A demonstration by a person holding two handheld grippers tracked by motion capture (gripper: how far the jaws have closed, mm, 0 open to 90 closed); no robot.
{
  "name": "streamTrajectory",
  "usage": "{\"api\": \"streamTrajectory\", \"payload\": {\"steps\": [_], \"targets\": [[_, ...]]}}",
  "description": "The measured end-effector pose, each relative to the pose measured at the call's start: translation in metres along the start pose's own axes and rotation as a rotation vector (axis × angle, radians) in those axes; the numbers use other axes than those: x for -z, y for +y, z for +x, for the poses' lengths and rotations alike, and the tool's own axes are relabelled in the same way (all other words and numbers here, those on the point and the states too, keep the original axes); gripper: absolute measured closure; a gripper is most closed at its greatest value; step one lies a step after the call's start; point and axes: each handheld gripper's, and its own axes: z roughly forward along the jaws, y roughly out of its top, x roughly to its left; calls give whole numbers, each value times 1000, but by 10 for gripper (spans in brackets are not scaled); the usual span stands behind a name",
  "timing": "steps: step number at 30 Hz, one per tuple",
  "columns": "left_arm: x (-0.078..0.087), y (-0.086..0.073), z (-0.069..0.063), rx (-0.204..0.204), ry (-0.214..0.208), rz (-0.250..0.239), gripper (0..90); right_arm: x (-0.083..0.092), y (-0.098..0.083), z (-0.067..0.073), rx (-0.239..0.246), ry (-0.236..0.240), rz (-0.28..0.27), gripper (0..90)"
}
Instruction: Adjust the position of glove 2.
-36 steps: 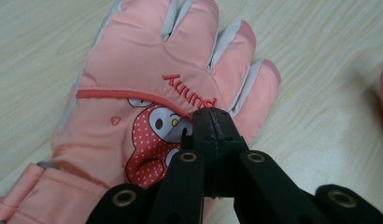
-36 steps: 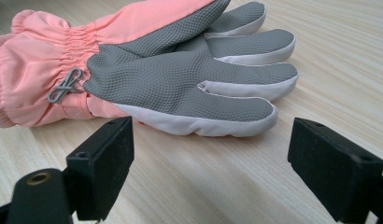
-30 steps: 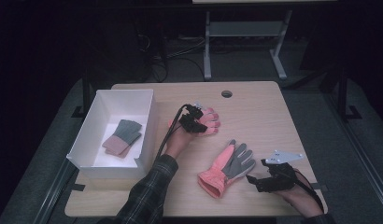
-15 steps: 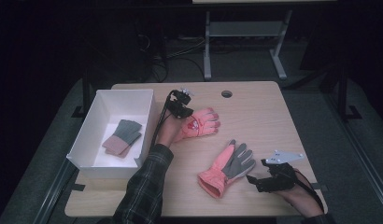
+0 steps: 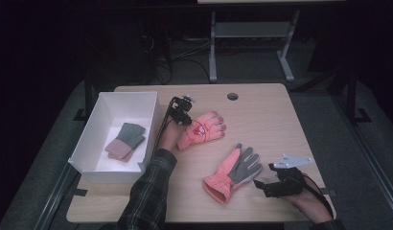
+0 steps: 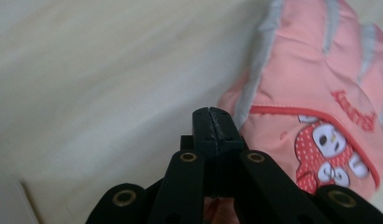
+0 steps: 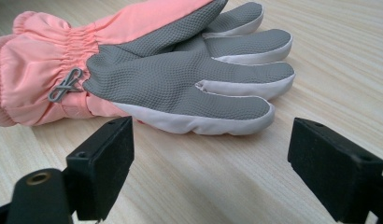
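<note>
A pink glove with a cartoon patch [image 5: 204, 128] lies back-up at mid table. My left gripper [image 5: 184, 114] sits at its far-left edge, jaws shut with nothing between them. In the left gripper view the shut tips [image 6: 213, 123] rest just beside the patch glove [image 6: 320, 93], over bare wood. A second pink glove [image 5: 233, 170] lies with its grey palm up toward the front right. My right gripper [image 5: 260, 184] stands open just to its right. In the right gripper view the palm-up glove [image 7: 171, 74] lies beyond the open gripper [image 7: 213, 154], apart from both pads.
A white box [image 5: 89, 139] stands at the table's left and holds a folded grey and pink glove pair [image 5: 126, 140]. A round cable hole [image 5: 232, 96] sits near the far edge. A metal stand [image 5: 247, 33] is on the floor beyond.
My left gripper has pulled back off the patch glove toward the box side, leaving more of the glove uncovered. The right gripper and the palm-up glove have stayed put.
</note>
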Motion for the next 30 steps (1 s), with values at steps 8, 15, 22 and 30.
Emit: {"api": "streamTrajectory", "payload": {"steps": [8,15,22,30], "targets": [[16,-24,-24,-25,-88,-34,899,-1,0,1,6,-3,3,144],[29,-29,-31,-30,-118,-146,710,-1,0,2,11,-5,8,144],[14,-27,-28,-33,-161,-154,585,-1,0,2,3,-4,8,144],[2,-29,-29,-56,-181,-118,749,-2,0,2,5,-1,10,146]]}}
